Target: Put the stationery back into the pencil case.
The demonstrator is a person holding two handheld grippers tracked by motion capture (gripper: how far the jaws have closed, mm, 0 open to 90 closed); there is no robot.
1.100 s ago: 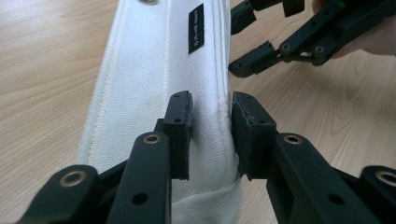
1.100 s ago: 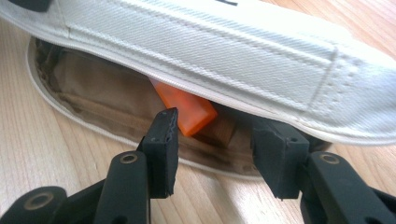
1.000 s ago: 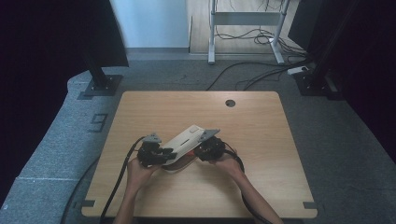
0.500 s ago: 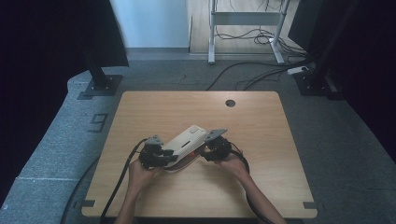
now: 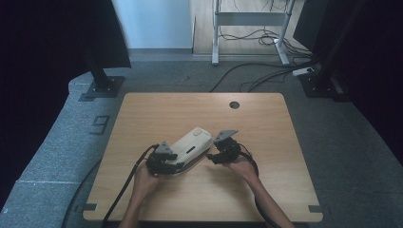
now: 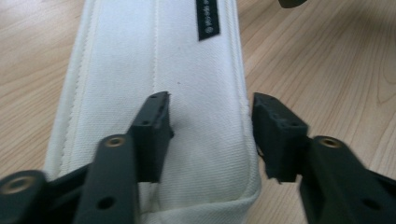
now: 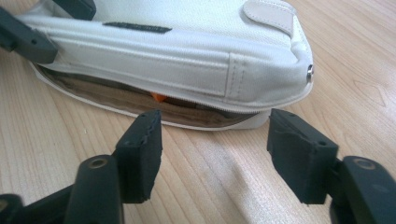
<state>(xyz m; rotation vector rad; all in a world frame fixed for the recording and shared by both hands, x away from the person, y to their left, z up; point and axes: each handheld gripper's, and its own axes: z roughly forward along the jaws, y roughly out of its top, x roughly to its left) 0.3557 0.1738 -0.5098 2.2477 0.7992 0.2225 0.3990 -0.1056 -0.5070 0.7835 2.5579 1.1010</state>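
A white fabric pouch (image 5: 191, 146) lies slantwise on the wooden table (image 5: 266, 123). Its black label shows in the left gripper view (image 6: 207, 18). Its zip side gapes toward the right gripper, with something orange (image 7: 159, 97) inside. My left gripper (image 5: 175, 160) is at the pouch's near end. Its jaws have just been opening and now straddle that end (image 6: 212, 130), one over the cloth and one beside the seam, not pressing. My right gripper (image 5: 213, 156) stands just right of the pouch. Its jaws have also been opening (image 7: 215, 140), with only bare wood between them.
A round cable hole (image 5: 234, 105) sits near the table's far edge. Beyond the table are a black stand base (image 5: 102, 88), floor cables (image 5: 247, 76), a power strip (image 5: 304, 72) and a metal frame (image 5: 247, 19). Cables trail from both grippers toward the near edge.
The right gripper has drawn back to the right, away from the pouch's side. The pouch now lies flatter on the table. The left hand has stayed where it was.
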